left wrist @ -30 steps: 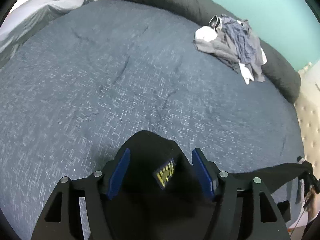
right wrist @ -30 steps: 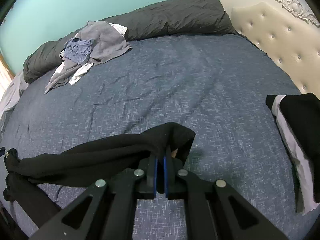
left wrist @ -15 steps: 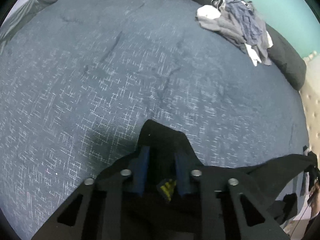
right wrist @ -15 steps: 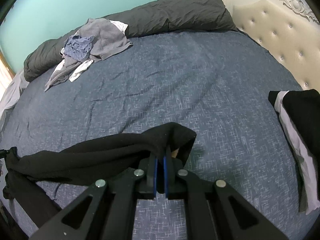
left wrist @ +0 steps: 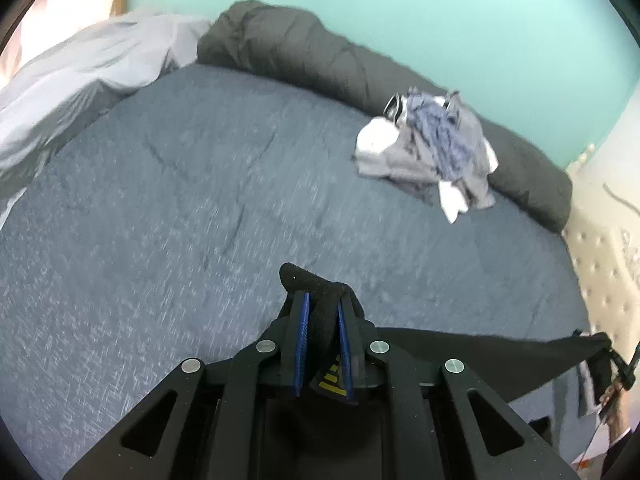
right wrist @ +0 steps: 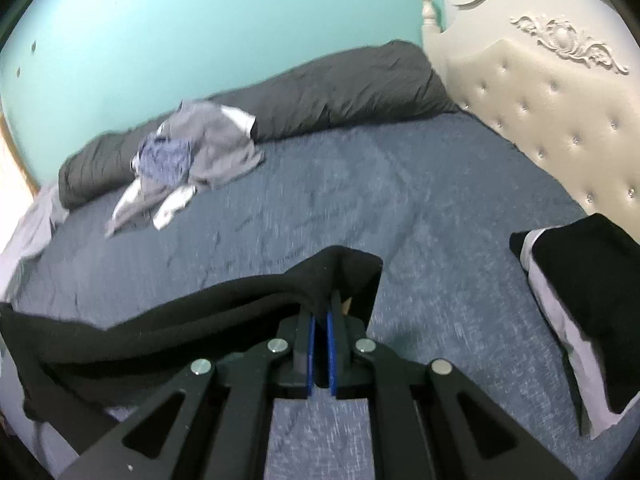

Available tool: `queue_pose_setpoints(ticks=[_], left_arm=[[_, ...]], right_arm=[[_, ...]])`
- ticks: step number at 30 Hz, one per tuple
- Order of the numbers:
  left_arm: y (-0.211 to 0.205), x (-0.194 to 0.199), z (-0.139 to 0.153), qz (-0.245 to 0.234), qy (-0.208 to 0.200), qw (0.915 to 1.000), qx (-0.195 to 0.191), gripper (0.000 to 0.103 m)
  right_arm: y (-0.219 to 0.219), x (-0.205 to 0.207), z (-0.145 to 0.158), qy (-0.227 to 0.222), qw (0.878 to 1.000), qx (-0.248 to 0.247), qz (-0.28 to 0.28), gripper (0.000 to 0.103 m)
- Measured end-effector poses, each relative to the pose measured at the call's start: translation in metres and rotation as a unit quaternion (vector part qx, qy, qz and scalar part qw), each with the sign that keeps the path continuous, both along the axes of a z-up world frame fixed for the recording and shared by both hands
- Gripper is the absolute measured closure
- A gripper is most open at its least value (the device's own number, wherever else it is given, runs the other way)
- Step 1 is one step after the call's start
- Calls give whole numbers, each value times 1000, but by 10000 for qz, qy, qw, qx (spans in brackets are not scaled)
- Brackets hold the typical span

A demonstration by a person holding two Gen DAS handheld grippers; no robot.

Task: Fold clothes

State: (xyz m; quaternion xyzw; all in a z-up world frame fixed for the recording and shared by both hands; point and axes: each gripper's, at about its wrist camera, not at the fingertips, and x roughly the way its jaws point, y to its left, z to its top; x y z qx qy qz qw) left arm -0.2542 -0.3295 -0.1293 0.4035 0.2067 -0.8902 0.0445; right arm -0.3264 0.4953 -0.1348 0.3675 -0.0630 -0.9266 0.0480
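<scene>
I have the black garment (left wrist: 460,350) pinched at 2 points and stretched above the bed (left wrist: 200,220). My left gripper (left wrist: 322,312) has just been closing its fingers and now clamps a bunched edge beside a yellow label (left wrist: 330,380). My right gripper (right wrist: 320,312) is clenched on another edge, cloth draping to its left. A heap of clothes (right wrist: 188,160) lies near the dark duvet roll (right wrist: 340,92), well apart.

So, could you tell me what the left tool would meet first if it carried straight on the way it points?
Probably the blue bedspread; the left tool, gripping the black garment, angles down toward bare cover.
</scene>
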Motion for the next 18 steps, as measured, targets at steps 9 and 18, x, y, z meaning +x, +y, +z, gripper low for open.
queue_pose_setpoints(ticks=[9, 18], left_arm=[[14, -38, 27, -24, 274, 9996, 67, 89], [29, -49, 7, -231, -25, 9997, 29, 89]], right_arm=[[1, -25, 40, 335, 9992, -83, -196, 99], [-2, -36, 31, 372, 9991, -178, -118, 99]])
